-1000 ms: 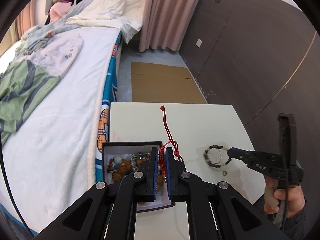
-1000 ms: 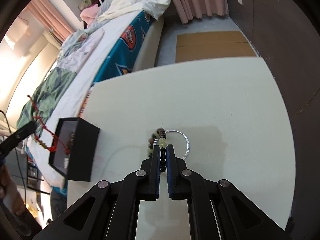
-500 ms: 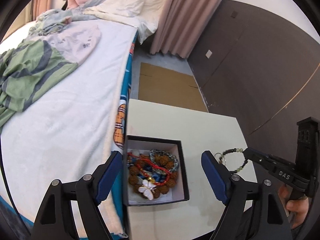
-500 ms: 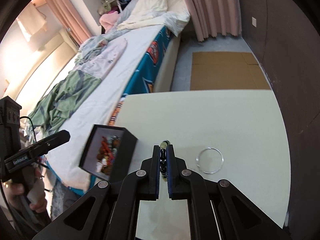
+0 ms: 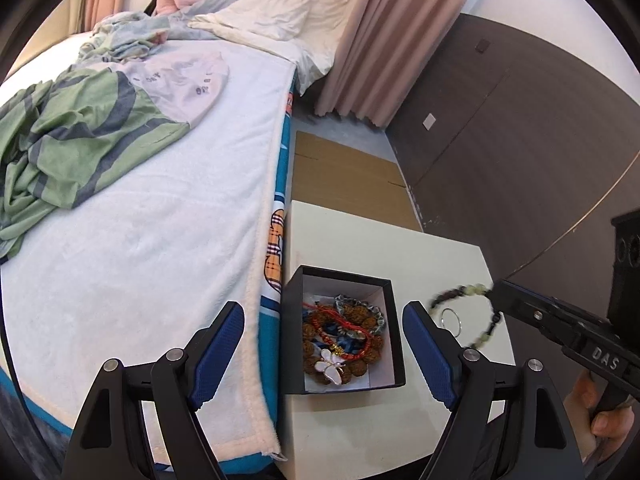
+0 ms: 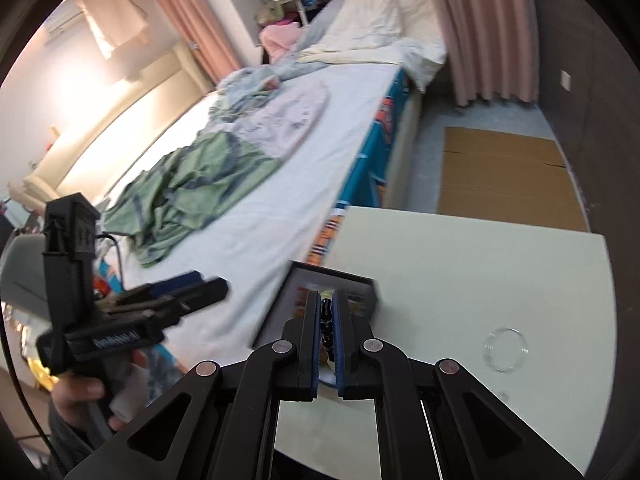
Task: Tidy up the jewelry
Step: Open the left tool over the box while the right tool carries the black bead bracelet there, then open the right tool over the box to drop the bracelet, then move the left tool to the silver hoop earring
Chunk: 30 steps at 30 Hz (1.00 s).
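on the left, the left tool (image 5: 323, 350) now hangs wide open and empty above the black box (image 5: 390, 322); the red cord bracelet (image 5: 340, 334) it was pinching a second ago lies inside, on the brown beads beside a white butterfly charm (image 5: 330, 365). so that piece looks put away. further right, the right tool (image 6: 327, 314), pinched closed on the beaded bracelet (image 5: 466, 312), has lifted it off the table (image 5: 440, 256) toward the box. the thin clear ring (image 6: 505, 349) remains on the table, likely next.
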Available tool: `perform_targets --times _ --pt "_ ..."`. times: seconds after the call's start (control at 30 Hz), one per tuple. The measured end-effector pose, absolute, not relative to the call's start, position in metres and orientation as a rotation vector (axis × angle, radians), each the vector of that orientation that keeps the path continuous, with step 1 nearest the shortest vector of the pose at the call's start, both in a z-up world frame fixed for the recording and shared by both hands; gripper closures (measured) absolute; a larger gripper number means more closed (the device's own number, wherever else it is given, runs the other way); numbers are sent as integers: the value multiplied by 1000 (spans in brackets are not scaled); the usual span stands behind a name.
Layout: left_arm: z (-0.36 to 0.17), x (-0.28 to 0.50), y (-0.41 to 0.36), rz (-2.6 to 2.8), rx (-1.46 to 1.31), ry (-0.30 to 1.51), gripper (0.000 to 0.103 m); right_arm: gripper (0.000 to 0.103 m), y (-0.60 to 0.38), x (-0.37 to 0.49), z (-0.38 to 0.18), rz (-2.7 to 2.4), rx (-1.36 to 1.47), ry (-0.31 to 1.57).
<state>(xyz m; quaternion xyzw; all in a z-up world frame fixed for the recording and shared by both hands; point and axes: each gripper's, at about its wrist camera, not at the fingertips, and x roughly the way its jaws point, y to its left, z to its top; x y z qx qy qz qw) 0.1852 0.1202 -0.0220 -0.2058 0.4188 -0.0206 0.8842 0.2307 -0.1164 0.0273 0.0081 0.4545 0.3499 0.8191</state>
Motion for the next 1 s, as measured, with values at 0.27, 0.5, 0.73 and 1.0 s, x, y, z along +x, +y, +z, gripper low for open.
perform_targets --times 0.27,0.5,0.73,1.0 --pt "-12 178 109 -85 -404 831 12 29 -136 225 28 630 56 965" --pt "-9 186 70 -158 -350 846 12 26 -198 215 32 514 106 952" --pt "-9 197 28 -189 -294 870 12 25 -256 219 22 438 157 966" --pt "-17 220 -28 -222 -176 930 12 25 -299 229 1 412 201 965"
